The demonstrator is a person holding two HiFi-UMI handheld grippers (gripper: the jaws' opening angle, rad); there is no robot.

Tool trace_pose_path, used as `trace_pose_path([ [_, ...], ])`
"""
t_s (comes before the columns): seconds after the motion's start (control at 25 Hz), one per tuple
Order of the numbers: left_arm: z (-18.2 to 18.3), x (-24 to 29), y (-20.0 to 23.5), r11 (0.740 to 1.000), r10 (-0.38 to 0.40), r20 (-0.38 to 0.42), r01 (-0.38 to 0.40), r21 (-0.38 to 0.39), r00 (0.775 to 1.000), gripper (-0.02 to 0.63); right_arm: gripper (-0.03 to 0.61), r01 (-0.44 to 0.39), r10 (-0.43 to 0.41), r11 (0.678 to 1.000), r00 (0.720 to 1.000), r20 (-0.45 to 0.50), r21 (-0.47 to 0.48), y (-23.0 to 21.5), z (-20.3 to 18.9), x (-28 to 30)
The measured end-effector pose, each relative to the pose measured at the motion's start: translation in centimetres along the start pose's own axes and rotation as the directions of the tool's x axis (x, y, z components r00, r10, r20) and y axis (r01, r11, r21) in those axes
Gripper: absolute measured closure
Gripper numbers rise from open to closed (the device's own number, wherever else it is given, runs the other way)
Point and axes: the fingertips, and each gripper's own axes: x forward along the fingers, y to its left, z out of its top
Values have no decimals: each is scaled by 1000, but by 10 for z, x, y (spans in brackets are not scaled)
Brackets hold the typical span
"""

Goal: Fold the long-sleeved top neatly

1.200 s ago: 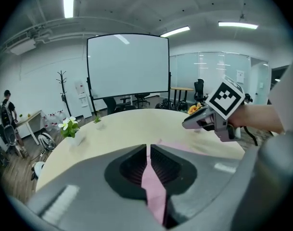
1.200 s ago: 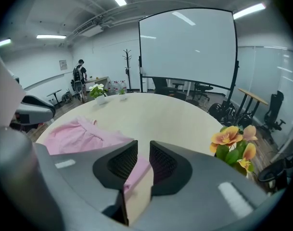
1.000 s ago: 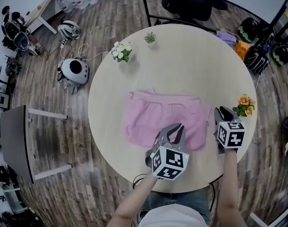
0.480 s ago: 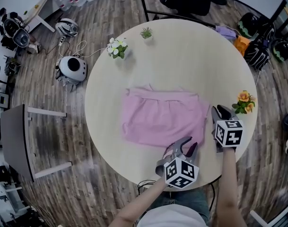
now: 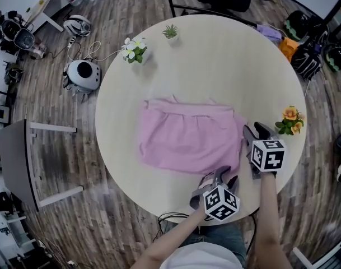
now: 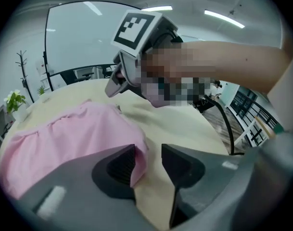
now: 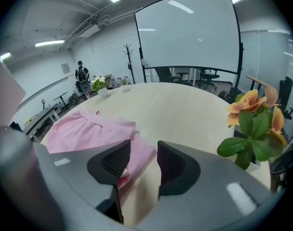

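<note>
Left tongs, moved: drawn back off the middle of the top toward the person, now at its near right corner.
Right tongs, moved: hardly shifted along the top's right edge, but their jaws have just been opening.
Left tongs, state: jaws apart, with the corner's hem lying against the inner face of one pad and not pinched.
Right tongs, state: jaws parted, with a flap of pink cloth lying loose between them and not squeezed.
Top: lying flat on the table as a rough rectangle.
Long axis: left to right across the person's front.
Top from the tongs: ahead and to the left of both. Both tongs sit at its right short end, the left at the near corner and the right further up the same edge.
Nearer hand: neither, as both are at the cloth; the top's left end is well apart from both.
Next move, my guess: take hold of that right end and carry it leftward along the long axis.
</note>
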Motion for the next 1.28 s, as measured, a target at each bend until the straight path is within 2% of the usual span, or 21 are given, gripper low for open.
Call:
trace_pose_path([
  [0.16, -9, 16, -1, 1000, 16, -41, -16, -3, 999, 440, 341, -45, 46, 998, 999, -18, 34, 7, -1, 12],
  [0.36, -10, 20, 3, 999, 36, -30, -37, -31, 999, 443, 294, -66, 68, 997, 997, -48, 39, 16, -5, 23],
  [0.48, -12, 21, 8, 997, 70, -16, -71, -35, 997, 473, 235, -62, 66, 997, 995, -78, 52, 17, -12, 33],
  [0.56, -13, 21, 11, 995, 96, -11, -97, -25, 995, 503, 235, -65, 70, 996, 992, -105, 57, 18, -18, 40],
  [0.68, -14, 22, 15, 992, 120, -8, -120, -29, 993, 533, 274, -69, 74, 997, 988, -134, 43, 20, -24, 47],
  [0.84, -13, 21, 18, 991, 121, -14, -122, -54, 993, 558, 328, -44, 40, 999, 989, -142, -26, 23, -25, 49],
  [1.04, -13, 20, 17, 991, 129, -24, -129, -23, 991, 571, 475, -66, 56, 995, 989, -134, -72, 39, -25, 51],
  [1.16, -13, 20, 17, 993, 101, -21, -102, -52, 995, 579, 495, -67, 55, 995, 989, -138, -80, 40, -25, 52],
  [1.28, -13, 18, 15, 996, 64, -19, -65, -63, 998, 581, 505, -68, 60, 997, 989, -138, -48, 37, -26, 51],
])
